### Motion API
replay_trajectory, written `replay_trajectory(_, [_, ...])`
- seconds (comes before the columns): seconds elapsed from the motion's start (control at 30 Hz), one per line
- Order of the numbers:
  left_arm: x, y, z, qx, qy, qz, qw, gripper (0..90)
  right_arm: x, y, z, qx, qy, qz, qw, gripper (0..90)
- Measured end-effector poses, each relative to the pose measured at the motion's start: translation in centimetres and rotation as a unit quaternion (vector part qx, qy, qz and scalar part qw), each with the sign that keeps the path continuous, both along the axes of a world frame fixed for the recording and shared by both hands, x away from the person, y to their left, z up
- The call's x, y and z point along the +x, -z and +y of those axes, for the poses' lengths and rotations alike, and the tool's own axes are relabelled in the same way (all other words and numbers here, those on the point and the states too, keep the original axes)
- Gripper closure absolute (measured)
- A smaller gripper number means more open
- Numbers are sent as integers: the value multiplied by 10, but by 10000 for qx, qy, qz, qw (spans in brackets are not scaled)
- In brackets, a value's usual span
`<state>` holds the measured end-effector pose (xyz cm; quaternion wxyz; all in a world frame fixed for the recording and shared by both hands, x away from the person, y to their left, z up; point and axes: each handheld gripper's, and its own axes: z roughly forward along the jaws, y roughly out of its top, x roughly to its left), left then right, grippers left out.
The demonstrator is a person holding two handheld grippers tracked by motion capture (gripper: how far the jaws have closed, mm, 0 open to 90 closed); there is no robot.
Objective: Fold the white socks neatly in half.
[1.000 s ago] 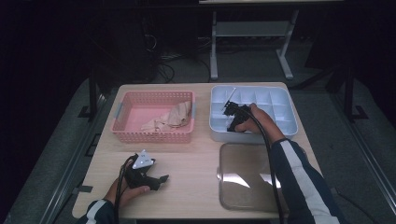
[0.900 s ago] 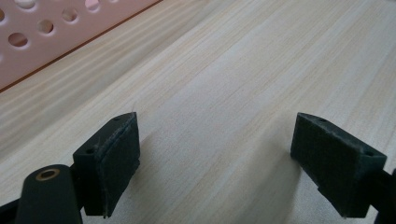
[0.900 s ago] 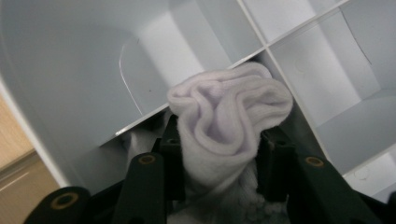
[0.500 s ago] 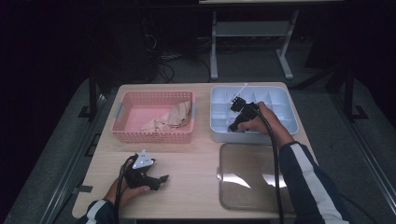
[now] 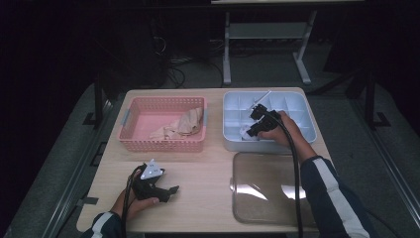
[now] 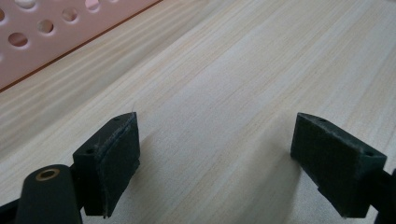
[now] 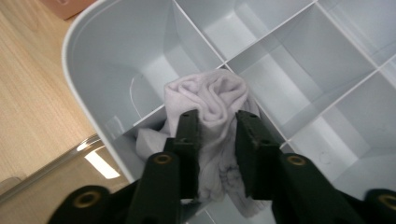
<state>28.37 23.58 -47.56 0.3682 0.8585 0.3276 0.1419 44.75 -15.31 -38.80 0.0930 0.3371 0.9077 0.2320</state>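
Pinching a white sock (image 7: 210, 95) w/ the right gripper (image 7: 217, 122). Jaws closed tight on bunched fabric, the rest hanging below the pads.

Holding it just over the grey divided tray (image 7: 74, 60), at a divider crossing by the tray's near-left corner. Draping partly into a cell there, but can't tell which cell, or whether it's touching bottom yet.

From the high view, hovering the right gripper (image 5: 250, 130) low over the near-left part of the tray (image 5: 302, 101), sock (image 5: 245, 131) showing as a pale patch at the tips.

Vs. 1 s ago: shifting only slightly, the hand easing a bit toward the tray's near edge, with the grip apparently unchanged. Prob. meaning the carry is over and placement is now in hand, i.e. lowering into a cell, release not yet done.

Resting the left gripper (image 5: 171, 191) on the table (image 5: 198, 168) near its near-left corner, same spot as before. Left gripper (image 6: 215, 144) jaws standing wide apart, nothing between them but bare wood (image 6: 233, 70).

Leaving a beige cloth (image 5: 183, 124) in the pink basket (image 5: 163, 144) at the far-left, so more sorting is likely still ahead.

Keeping the clear lid (image 5: 267, 188) flat at the near-right corner, off the tray, so closing is still to come.
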Motion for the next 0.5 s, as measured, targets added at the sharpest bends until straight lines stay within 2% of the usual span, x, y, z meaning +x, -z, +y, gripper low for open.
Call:
replay_trajectory(0.17, [0, 0, 0, 1, 2, -2, 10000, 147, 8, 9, 3, 70, 67, 363, 9993, 772])
replay_trajectory(0.4, [0, 0, 0, 25, 13, -9, 10000, 147, 15, 16, 15, -322, -72, 544, 9980, 792])
replay_trajectory(0.5, [0, 0, 0, 25, 13, -9, 10000, 147, 17, 20, 15, -347, -80, 612, 9975, 797])
